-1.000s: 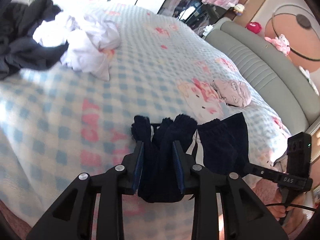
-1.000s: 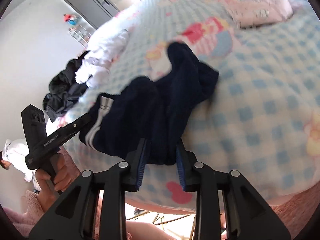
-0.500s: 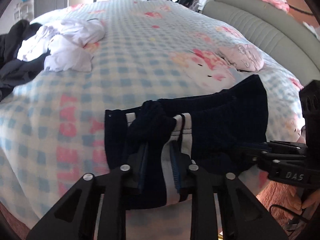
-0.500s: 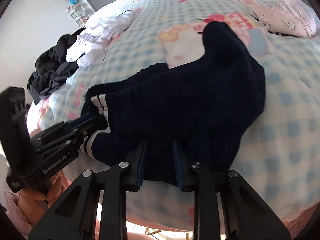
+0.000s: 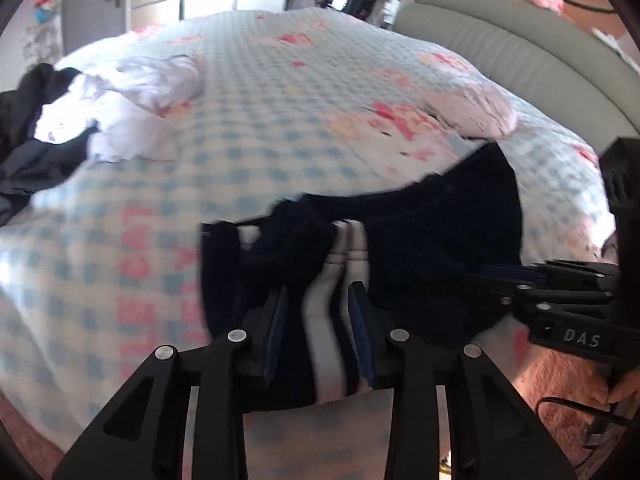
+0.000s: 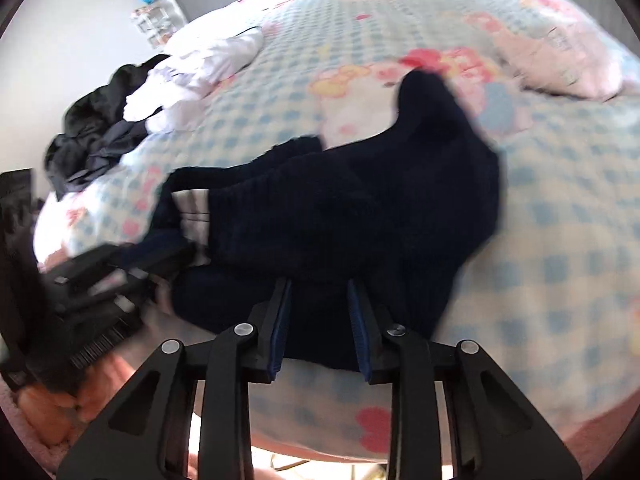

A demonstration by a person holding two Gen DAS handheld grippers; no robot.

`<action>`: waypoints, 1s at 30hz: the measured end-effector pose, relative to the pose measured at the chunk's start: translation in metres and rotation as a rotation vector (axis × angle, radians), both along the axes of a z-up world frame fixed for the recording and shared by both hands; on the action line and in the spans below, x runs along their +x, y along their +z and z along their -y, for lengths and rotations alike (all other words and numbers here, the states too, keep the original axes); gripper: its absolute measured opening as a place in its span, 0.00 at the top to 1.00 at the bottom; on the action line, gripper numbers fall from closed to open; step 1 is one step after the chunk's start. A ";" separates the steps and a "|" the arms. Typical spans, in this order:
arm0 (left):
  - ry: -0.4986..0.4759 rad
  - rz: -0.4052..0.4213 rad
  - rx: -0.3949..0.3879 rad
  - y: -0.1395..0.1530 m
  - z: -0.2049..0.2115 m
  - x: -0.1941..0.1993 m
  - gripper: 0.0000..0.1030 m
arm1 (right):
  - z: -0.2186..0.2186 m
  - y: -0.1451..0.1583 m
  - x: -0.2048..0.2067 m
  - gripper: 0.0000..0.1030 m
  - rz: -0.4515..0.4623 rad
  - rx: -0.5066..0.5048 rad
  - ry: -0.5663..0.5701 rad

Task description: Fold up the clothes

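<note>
Navy garment (image 5: 440, 236) spread crosswise along bed (image 5: 280, 128) edge; hem lay between opening left gripper (image 5: 318, 312), slightly parted right gripper (image 6: 318, 308).

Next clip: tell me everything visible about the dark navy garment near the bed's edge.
The navy garment looks like a thick ribbed knit with white stripes near one edge. It lies crumpled and partly spread on the blue-checked bedspread, by the bed's near edge. Its near hem sits between the pads of the left tongs, whose jaws are opening, and of the right tongs. Blur hides finer detail.
</note>
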State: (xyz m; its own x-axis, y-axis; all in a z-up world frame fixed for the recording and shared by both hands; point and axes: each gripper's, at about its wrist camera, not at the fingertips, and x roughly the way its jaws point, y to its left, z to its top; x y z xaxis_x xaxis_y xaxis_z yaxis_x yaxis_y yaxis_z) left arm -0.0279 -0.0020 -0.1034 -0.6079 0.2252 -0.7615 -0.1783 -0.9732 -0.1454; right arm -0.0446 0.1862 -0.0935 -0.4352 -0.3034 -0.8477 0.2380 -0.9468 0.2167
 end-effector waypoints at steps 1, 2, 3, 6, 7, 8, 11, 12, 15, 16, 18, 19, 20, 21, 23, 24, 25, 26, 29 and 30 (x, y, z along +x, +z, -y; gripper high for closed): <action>0.023 0.000 0.039 0.002 0.010 0.000 0.70 | -0.003 0.005 0.000 0.81 -0.022 0.031 -0.011; 0.046 0.001 0.079 0.005 0.021 0.000 0.69 | -0.007 0.009 0.002 0.78 -0.041 0.047 -0.025; 0.069 0.001 0.118 0.007 0.031 0.000 0.67 | -0.011 0.013 0.005 0.77 -0.067 0.057 -0.038; 0.035 -0.038 0.203 0.017 0.037 0.007 0.63 | -0.017 0.024 0.015 0.68 -0.102 -0.044 0.002; 0.010 -0.046 0.221 0.019 0.034 0.010 0.61 | -0.016 0.024 0.016 0.67 -0.089 -0.084 0.025; -0.026 -0.042 0.231 0.019 0.028 0.012 0.58 | -0.011 0.019 0.014 0.67 -0.066 -0.084 0.034; -0.034 0.012 0.125 0.007 0.016 0.008 0.58 | 0.000 0.002 0.007 0.67 0.007 -0.049 0.040; -0.018 0.034 0.094 0.002 0.017 0.005 0.61 | 0.000 -0.004 0.004 0.71 0.029 -0.023 0.028; 0.044 0.045 0.108 0.001 0.031 0.004 0.65 | -0.018 0.002 0.009 0.73 0.019 -0.053 -0.033; 0.068 0.034 0.122 0.004 0.037 0.005 0.56 | -0.024 0.009 0.011 0.67 -0.010 -0.035 -0.051; 0.115 0.014 0.152 0.009 0.051 0.007 0.51 | -0.033 0.016 0.016 0.60 -0.055 -0.043 -0.072; 0.115 0.045 0.226 0.005 0.058 0.005 0.48 | -0.041 0.018 0.016 0.58 -0.058 -0.097 -0.089; 0.124 0.076 0.262 -0.001 0.060 0.001 0.47 | -0.047 0.016 0.015 0.55 -0.042 -0.147 -0.102; 0.133 0.107 0.295 -0.007 0.063 -0.003 0.47 | -0.054 0.013 0.013 0.53 -0.024 -0.196 -0.115; 0.149 0.134 0.219 -0.015 0.058 -0.008 0.47 | -0.050 0.002 0.003 0.53 0.016 -0.134 -0.110; 0.162 0.129 0.179 -0.015 0.057 -0.008 0.45 | -0.048 -0.003 0.001 0.59 0.027 -0.077 -0.109; 0.169 0.122 0.189 -0.014 0.060 -0.008 0.45 | -0.052 -0.005 0.000 0.58 0.034 -0.052 -0.135; 0.177 0.116 0.200 -0.012 0.063 -0.007 0.45 | -0.055 -0.006 0.000 0.58 0.040 -0.030 -0.163; 0.169 0.113 0.303 -0.010 0.074 -0.005 0.46 | -0.070 0.004 0.003 0.54 0.012 -0.105 -0.209; 0.145 0.129 0.339 -0.012 0.074 -0.008 0.46 | -0.073 0.007 0.003 0.51 -0.001 -0.120 -0.211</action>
State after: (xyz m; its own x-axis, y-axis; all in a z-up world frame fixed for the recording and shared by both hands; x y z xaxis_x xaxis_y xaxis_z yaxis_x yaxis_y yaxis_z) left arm -0.0356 -0.0759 -0.1151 -0.5559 0.3960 -0.7309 -0.0012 -0.8796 -0.4756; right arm -0.0411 0.2591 -0.0861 -0.4999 -0.3041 -0.8109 0.0383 -0.9432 0.3301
